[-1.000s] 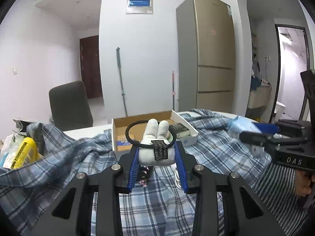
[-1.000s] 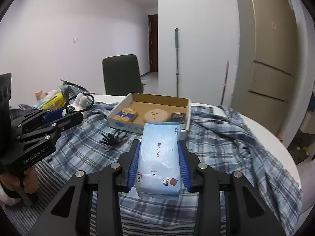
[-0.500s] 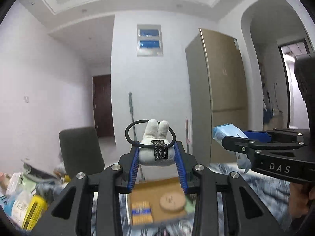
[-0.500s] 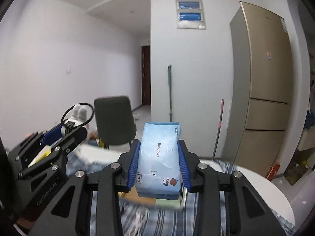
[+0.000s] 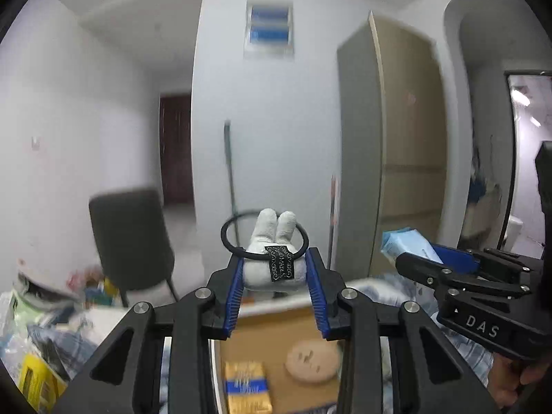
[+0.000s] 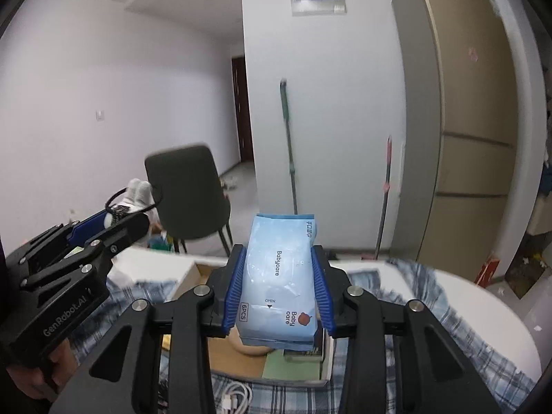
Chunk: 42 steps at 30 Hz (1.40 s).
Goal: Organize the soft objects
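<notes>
Left wrist view. The left gripper [image 5: 275,272] is clamped on a white plush rabbit [image 5: 274,260], its blue pads pressed against the toy's flanks. A second ago the gripper sat low over the plaid cloth; it has since risen, and now tips back down, so the cardboard box [image 5: 276,355] lies directly beneath the fingers. Judged: the carry is nearly over and release into the box comes next. The rabbit is small, off-white, two ears upright, with a black hair tie [image 5: 265,238] looped round it and a black label on its front.

Right wrist view. The right gripper [image 6: 278,289] is closed on a pale blue wipes pack [image 6: 281,276], gripped by its long sides. It too has been lifted from the plaid cloth [image 6: 407,296] and hangs above the box's right end. The pack is a soft, slightly creased pouch printed "Babycare".
</notes>
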Each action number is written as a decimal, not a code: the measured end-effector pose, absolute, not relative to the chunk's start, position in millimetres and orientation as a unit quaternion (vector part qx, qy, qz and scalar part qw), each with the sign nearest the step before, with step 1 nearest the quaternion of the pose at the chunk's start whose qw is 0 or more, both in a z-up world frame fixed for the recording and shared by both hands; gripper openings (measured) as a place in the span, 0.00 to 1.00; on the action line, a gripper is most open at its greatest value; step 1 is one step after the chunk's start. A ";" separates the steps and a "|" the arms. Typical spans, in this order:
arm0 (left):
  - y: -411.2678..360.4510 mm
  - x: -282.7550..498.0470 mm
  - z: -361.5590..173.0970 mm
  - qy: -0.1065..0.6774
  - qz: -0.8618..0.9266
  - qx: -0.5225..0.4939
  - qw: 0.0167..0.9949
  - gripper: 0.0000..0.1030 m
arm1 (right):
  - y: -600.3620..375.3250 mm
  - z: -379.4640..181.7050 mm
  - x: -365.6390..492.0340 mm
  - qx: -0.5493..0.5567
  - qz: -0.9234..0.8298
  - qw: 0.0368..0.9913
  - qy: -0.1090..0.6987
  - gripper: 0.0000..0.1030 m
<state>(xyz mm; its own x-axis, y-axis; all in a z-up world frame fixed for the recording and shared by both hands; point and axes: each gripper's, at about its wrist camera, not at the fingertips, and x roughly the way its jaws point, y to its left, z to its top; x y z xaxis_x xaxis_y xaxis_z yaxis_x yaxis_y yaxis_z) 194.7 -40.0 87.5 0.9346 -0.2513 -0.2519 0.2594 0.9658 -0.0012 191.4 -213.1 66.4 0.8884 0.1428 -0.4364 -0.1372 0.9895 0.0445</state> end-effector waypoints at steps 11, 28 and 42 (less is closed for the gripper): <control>-46.1 268.1 15.1 0.308 -0.148 -0.003 0.940 0.36 | -221.6 -5.5 241.4 0.010 0.082 0.924 0.373 0.35; -49.7 280.8 -34.8 0.374 -0.149 -0.017 0.915 0.78 | -218.4 -34.7 252.8 -0.009 0.070 0.911 0.405 0.47; -34.7 256.3 4.7 0.300 -0.112 -0.018 0.947 0.81 | -224.3 7.4 236.3 0.003 0.063 0.933 0.355 0.68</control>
<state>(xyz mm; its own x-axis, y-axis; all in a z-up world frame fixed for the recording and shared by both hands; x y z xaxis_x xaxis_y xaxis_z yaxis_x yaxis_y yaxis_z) 256.3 -34.7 4.7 0.7949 -0.2226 -0.5645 0.2008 0.9744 -0.1016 236.3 -224.3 7.4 0.7401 0.1188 -0.6620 -0.1152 0.9921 0.0492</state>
